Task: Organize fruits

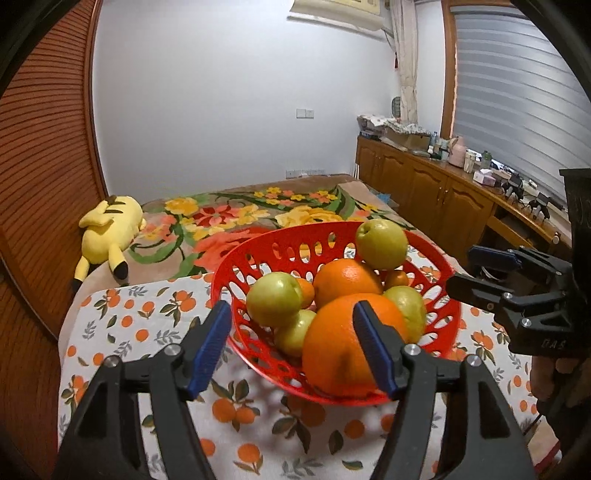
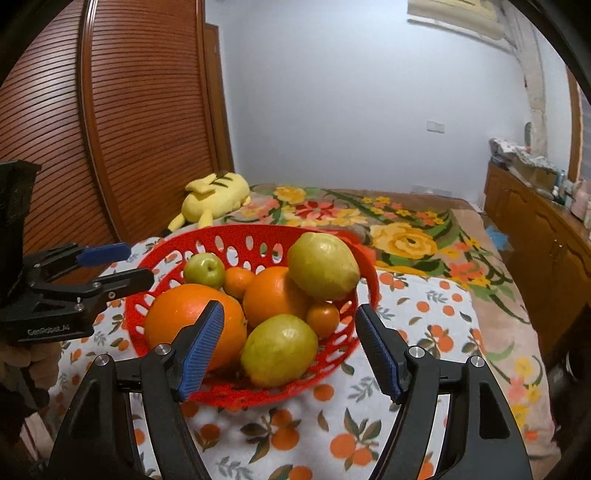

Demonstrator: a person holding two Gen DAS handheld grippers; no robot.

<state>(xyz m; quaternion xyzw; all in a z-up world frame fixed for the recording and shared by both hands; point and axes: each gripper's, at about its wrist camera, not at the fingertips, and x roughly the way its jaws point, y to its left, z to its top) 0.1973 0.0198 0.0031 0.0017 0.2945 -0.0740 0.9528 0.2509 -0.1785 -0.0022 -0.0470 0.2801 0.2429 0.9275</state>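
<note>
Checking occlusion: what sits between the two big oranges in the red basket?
In the right wrist view, a small tangerine shows in the gap between the near orange and the far orange.

This is a bedroom in a home. A bed (image 2: 406,229) under a bright floral blanket fills the middle of the room, with a yellow plush toy (image 1: 107,229) lying at its edge beside a slatted wooden wardrobe door (image 2: 140,110). Along the other side runs a low wooden cabinet (image 1: 436,192) cluttered with bottles, boxes and small household items, below a window with a striped blind (image 1: 517,92) and a tied-back curtain (image 1: 406,74). An air conditioner (image 1: 340,14) hangs high on the plain white wall.
</note>
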